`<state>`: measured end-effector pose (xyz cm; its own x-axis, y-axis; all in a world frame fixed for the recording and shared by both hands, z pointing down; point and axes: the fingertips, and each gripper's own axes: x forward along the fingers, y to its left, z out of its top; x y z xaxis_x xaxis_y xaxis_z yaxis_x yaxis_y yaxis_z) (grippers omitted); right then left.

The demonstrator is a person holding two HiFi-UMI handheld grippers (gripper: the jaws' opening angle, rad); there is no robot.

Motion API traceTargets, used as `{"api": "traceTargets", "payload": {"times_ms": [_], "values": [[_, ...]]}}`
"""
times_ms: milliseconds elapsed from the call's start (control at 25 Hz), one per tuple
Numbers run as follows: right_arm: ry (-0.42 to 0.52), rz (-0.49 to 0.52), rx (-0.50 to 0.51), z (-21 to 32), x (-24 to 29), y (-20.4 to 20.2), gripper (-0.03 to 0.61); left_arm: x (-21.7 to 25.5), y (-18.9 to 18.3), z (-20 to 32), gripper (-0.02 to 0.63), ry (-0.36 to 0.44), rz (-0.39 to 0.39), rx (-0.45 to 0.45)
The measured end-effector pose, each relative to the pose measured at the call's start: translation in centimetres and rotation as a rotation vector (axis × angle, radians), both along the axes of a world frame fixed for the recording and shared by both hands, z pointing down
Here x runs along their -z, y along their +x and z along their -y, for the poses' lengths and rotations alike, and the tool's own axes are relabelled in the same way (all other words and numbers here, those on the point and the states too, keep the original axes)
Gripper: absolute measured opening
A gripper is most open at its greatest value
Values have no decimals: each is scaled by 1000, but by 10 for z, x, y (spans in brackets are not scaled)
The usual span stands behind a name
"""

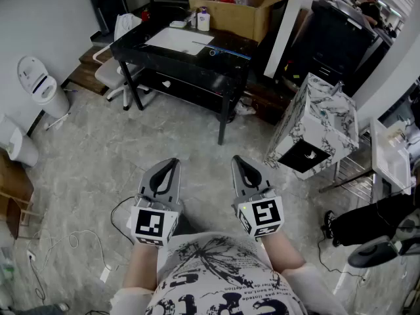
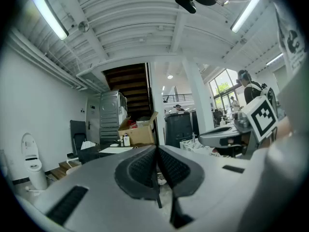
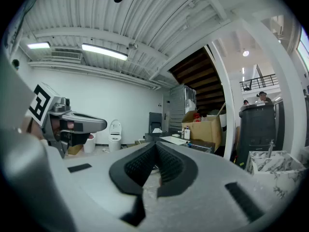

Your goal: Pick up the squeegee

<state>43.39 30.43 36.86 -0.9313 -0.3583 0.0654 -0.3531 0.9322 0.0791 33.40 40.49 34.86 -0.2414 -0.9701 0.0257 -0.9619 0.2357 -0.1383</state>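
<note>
Well, you hold your grey left hand-held gripper (image 1: 172,164) and your grey right hand-held gripper (image 1: 237,161) side by side, close to your tummy. Both point level, towards 12 o'clock. Each one is pressed together, pad on pad, and nothing sits between the jaws. Under them is the grey marble floor (image 1: 98,156).

Look to 12 o'clock, well apart from both of them. A black desk with thin black legs (image 1: 187,63) stands there. The long thin squeegee with a blue edge (image 1: 226,52) lies flat on the desk top, near the front edge on the side closer to 1 o'clock. It is small in the head view, so its shape is hard to make out. A flat white sheet (image 1: 178,39) lies just beside it, towards 11 o'clock. A small white bottle (image 1: 203,20) stands behind the sheet. Next to the bottle is a big open brown cardboard box (image 1: 239,12).

At 2 o'clock from your right hand-held gripper, a white box with black marble marks (image 1: 321,120) stands on the floor. At 10 o'clock, a white chair (image 1: 113,72) stands by the end of the desk.
</note>
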Motion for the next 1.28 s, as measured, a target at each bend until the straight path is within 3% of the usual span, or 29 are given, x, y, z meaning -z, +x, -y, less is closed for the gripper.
{"api": "traceTargets", "payload": {"times_ms": [520,760,960,1280], "values": [[-33,6,-7,12,-7,-13,-9,-8,-11,11,12,-26,-23,5],[-90,-3,-19,31,-19,-40,-8,-16,-38,20,13,-37,-37,19],[-110,-25,-29,54,-30,-92,-8,-25,-91,38,12,-38,-47,25],[-120,-55,-88,114,-24,-228,-8,-23,-233,100,12,-59,-75,-28]]}}
